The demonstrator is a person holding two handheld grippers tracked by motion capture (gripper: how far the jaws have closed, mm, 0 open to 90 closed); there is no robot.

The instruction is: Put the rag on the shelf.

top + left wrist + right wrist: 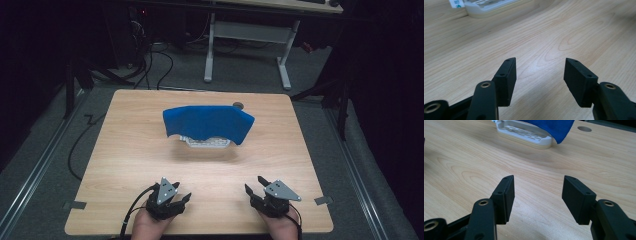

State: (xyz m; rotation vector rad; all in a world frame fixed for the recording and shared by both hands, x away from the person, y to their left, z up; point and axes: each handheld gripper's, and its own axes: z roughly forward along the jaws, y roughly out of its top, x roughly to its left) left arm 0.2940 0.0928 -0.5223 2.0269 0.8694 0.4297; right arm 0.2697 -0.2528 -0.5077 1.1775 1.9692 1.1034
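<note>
We're down at the near edge of the wooden table [125,150], and both claws are with us: the left gripper [172,199] sits near-left with its jaws spread wide and nothing between them, and the right gripper [260,191] mirrors it near-right, just as wide and just as empty. In the left gripper view we look along bare wood grain between the pads; the right gripper view gives us the same bare stretch. Out past them, well apart from both claws, near the middle of the table, lies the white slotted tray [524,131], and draped over it the blue cloth [209,121], its right corner hanging off the tray's end and its near edge leaving a strip of white showing. Farther still, a small round hole [584,129] sits in the tabletop just behind the cloth. Now, the risks as we judge them: the cloth is loose and the tray looks light, so a pinch that goes too deep could catch the tray rim and drag or tip it; a one-sided tug could slide the cloth off crooked or bunch it; and a grip on a thin fold alone may simply slip free.
</note>
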